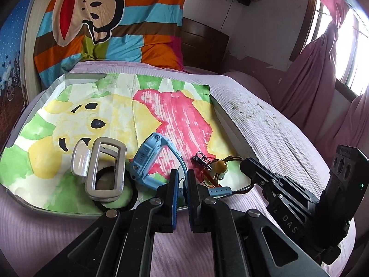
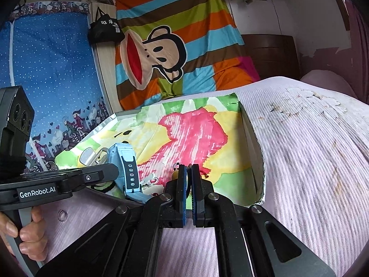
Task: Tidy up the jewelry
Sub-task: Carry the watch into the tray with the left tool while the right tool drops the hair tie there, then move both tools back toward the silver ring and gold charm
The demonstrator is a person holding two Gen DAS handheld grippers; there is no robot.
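A: Left wrist view?
B: Left gripper (image 1: pixel 182 180), lower centre, pinches the blue watch (image 1: pixel 147 159) strap in the tray (image 1: pixel 57 82).
A: Right wrist view?
B: Right gripper (image 2: pixel 189 173), fingers nearly together, grips the yellow-bead charm (image 2: pixel 176 174), centre.

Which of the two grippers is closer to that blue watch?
Left. The left gripper has its fingers around the blue watch strap at the tray's near edge. The right gripper is off to the watch's right, closed beside the yellow-bead charm.
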